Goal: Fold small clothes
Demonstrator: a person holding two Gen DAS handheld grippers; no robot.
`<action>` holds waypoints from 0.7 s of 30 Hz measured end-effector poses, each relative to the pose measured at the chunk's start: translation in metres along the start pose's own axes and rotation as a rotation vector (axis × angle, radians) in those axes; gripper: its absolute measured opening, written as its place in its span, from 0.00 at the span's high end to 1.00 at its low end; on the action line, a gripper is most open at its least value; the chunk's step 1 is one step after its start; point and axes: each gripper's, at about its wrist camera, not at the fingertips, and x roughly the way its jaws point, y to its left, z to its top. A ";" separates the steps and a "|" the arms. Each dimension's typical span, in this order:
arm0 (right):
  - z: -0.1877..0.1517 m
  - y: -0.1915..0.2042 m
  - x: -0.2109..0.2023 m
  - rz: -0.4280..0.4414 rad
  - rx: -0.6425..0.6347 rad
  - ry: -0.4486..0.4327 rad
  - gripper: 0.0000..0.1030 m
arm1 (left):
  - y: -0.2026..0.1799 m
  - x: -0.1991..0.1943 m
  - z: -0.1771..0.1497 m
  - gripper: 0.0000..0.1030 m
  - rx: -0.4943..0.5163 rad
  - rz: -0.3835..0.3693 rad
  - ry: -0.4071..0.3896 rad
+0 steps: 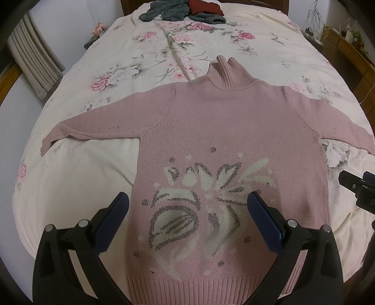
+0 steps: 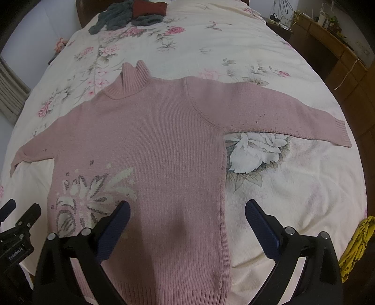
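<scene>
A pink knitted turtleneck sweater (image 1: 229, 131) (image 2: 154, 140) lies flat on the bed, collar away from me, both sleeves spread out sideways, with a white and grey flower pattern on its lower left part. My left gripper (image 1: 188, 201) hovers open above the patterned lower part, near the hem. My right gripper (image 2: 187, 208) hovers open above the lower right side of the sweater, its right finger over the bedspread. Nothing is between either pair of fingers. In the left wrist view the right gripper shows at the right edge (image 1: 354, 185); in the right wrist view the left gripper shows at the left edge (image 2: 16, 213).
The bed is covered by a cream floral bedspread (image 1: 145, 58) (image 2: 281, 187). A pile of grey and dark red clothes (image 1: 182, 10) (image 2: 133, 14) lies at the far end. A yellow patterned cloth (image 2: 356, 244) sits at the near right edge. A wooden desk (image 2: 332, 47) stands at the right.
</scene>
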 end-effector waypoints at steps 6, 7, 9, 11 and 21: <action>0.001 0.002 0.003 0.002 0.003 0.006 0.04 | 0.000 0.002 0.000 0.03 0.000 0.002 0.005; 0.001 0.002 0.004 0.003 0.003 0.007 0.04 | 0.000 0.004 0.000 0.03 0.001 0.003 0.007; 0.002 0.002 0.007 0.003 0.003 0.011 0.04 | 0.000 0.005 0.001 0.03 0.002 0.003 0.010; 0.003 0.000 0.009 0.005 0.005 0.013 0.04 | -0.001 0.008 0.001 0.03 0.003 0.003 0.012; 0.027 -0.065 0.029 -0.018 0.091 -0.003 0.04 | -0.023 0.028 0.024 0.03 0.015 -0.026 0.007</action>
